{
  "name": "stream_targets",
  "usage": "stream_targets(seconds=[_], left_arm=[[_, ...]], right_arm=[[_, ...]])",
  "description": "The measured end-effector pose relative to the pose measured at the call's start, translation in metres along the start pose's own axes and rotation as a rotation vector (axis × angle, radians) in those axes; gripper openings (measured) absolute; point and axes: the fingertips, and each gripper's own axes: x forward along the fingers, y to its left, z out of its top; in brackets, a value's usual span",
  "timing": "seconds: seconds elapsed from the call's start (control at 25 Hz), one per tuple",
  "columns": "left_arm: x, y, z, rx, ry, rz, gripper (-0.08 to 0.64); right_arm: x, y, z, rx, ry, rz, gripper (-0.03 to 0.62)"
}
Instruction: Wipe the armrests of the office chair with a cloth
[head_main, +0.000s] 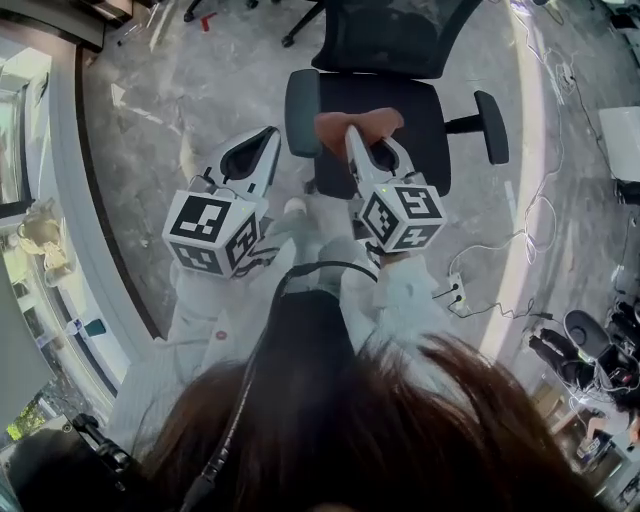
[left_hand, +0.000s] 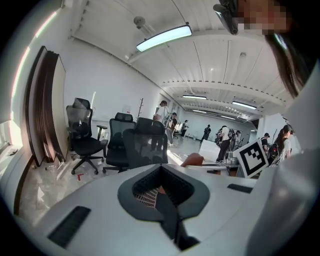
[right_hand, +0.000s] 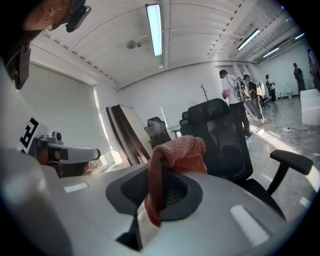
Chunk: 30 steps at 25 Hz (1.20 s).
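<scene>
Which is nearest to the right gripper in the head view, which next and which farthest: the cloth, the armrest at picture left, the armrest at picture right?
From the right gripper:
1. The cloth: clamped in its jaws, at the tips.
2. The armrest at picture left: just beside the cloth.
3. The armrest at picture right: well off to the other side.

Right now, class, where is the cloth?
Head view, upper middle: the cloth is pinched in the right gripper, against the office chair seat, near the armrest at picture left.

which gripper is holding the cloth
The right gripper: the orange cloth is pinched in its jaws, while the left gripper is shut on nothing.
</scene>
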Motion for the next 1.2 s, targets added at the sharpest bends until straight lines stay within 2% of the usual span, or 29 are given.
stream_targets(seconds=[0.32,0.48,0.64,0.76,0.88,1.0,1.08,1.2], left_arm=[[0.048,0.053,-0.010,-0.056,0.070,-0.022,0.003],[0.058,0.061,-0.032,-0.109,0.108,-0.031,0.003],[0.057,0.069,-0.055,-0.154,0.143,-0.008,0.003],[0.056,0.078,-0.069,-0.171,0.171,-0.001,0.003],[0.060,0.083,-0.076,-0.178,0.177,-0.003,0.003],[0.063,0.083,-0.079,-0.189,0.177,-0.002,0.003],[0.065,0.080,-0.079,-0.193,0.177,-0.011,0.003],[0.068,0.075,-0.075,-0.190,0.163,-0.026,0.003]], right_arm=[[0.107,-0.020,-0.008,0.020,0.082,0.012,0.037],[0.164,-0.037,-0.017,0.018,0.135,0.019,0.037],[0.218,-0.050,-0.022,-0.001,0.162,0.025,0.037],[0.258,-0.064,-0.054,0.048,0.292,0.018,0.037],[0.275,-0.081,-0.099,0.089,0.504,-0.013,0.037],[0.262,-0.095,-0.136,0.024,0.678,-0.037,0.037],[0.250,-0.100,-0.147,-0.023,0.712,-0.041,0.038],[0.239,-0.096,-0.153,-0.037,0.724,-0.023,0.037]])
